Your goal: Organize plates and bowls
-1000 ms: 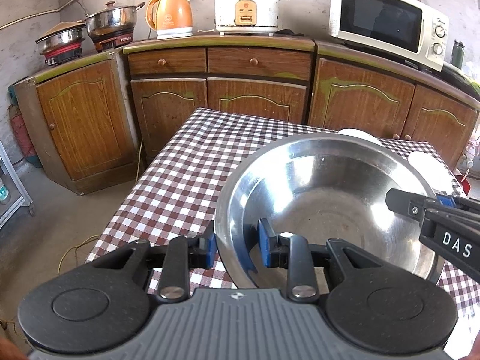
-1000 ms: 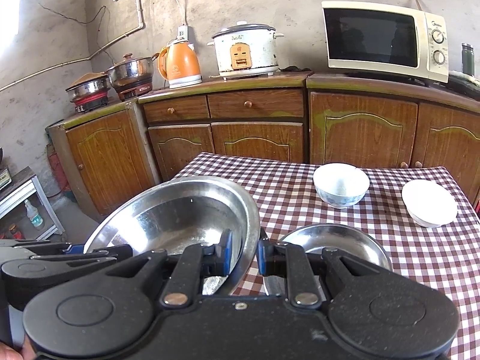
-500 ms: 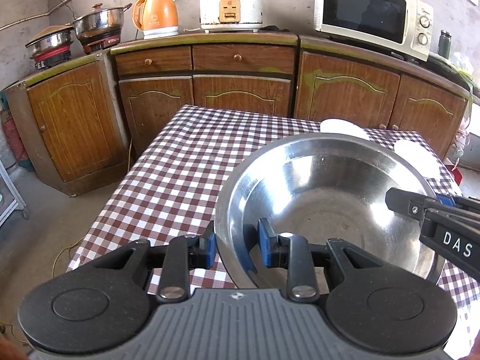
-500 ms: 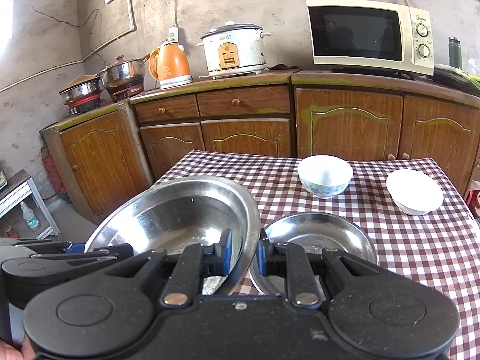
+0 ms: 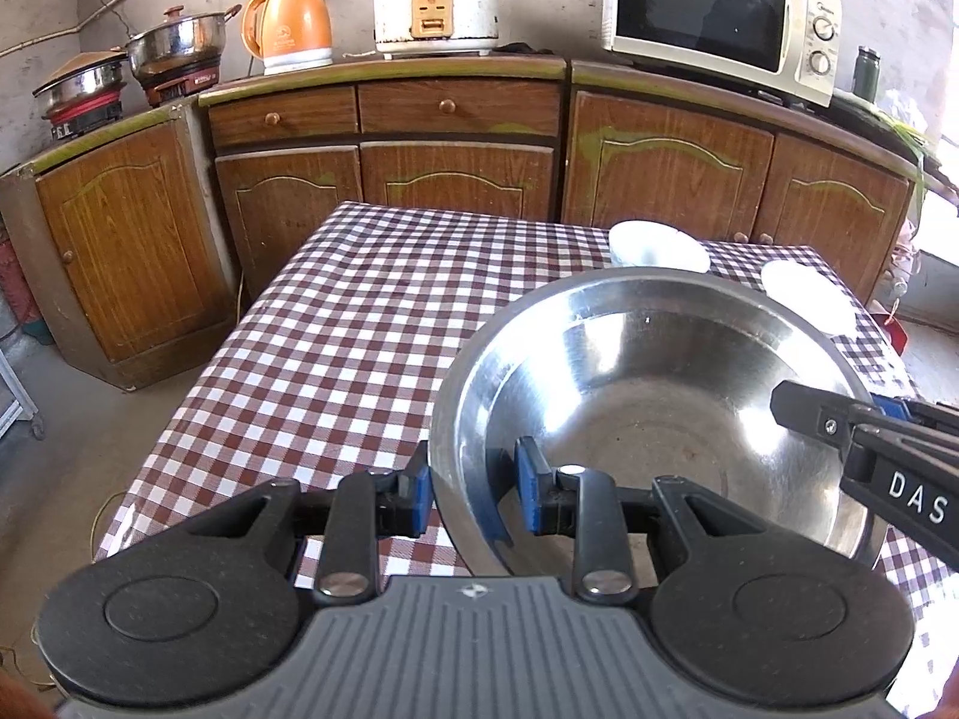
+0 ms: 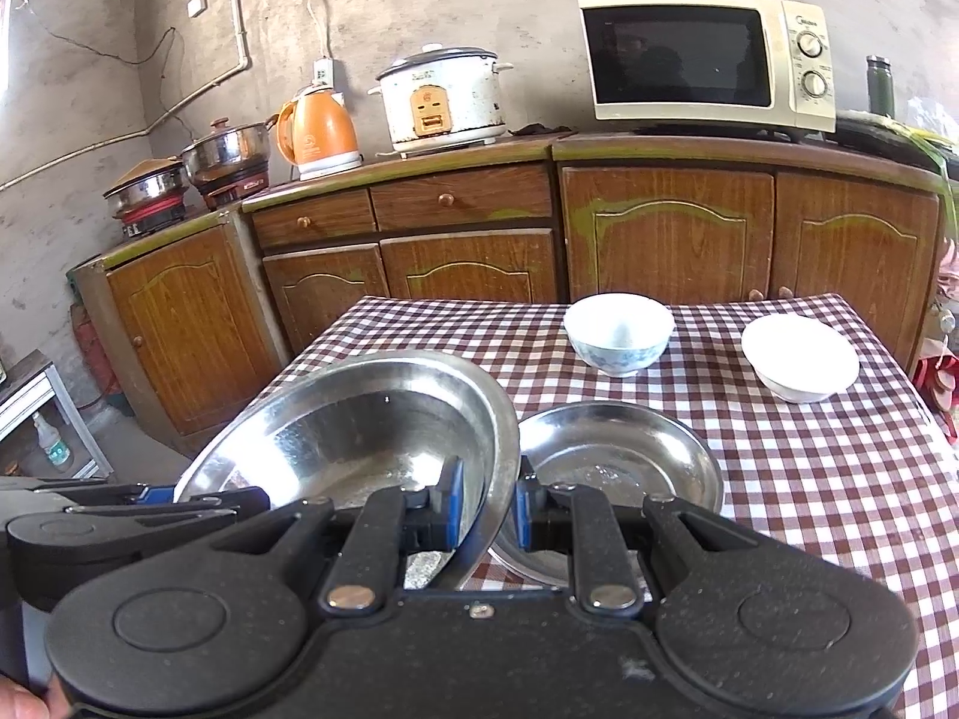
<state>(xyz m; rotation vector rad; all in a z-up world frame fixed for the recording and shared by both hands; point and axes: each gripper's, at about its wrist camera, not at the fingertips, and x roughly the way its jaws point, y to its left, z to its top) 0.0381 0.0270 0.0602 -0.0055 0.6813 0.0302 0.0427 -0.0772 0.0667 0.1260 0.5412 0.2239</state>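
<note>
A large steel basin (image 5: 659, 395) is held above the checked table (image 5: 359, 323) by both grippers. My left gripper (image 5: 470, 494) is shut on its left rim. My right gripper (image 6: 485, 509) is shut on its right rim; the basin also shows in the right wrist view (image 6: 359, 425). The right gripper's fingers (image 5: 839, 419) reach over the basin's right edge in the left wrist view. A smaller steel bowl (image 6: 617, 455) sits on the table right of and below the basin. A blue-patterned white bowl (image 6: 617, 329) and a plain white bowl (image 6: 800, 356) stand further back.
Wooden cabinets (image 6: 665, 239) run behind the table, carrying a microwave (image 6: 707, 60), a rice cooker (image 6: 440, 99), an orange kettle (image 6: 314, 132) and pots (image 6: 225, 150). A metal shelf (image 6: 42, 419) stands at the left on the floor.
Both grippers have moved back and up with the basin still gripped. More of the table and the smaller steel bowl now shows beyond the basin.
</note>
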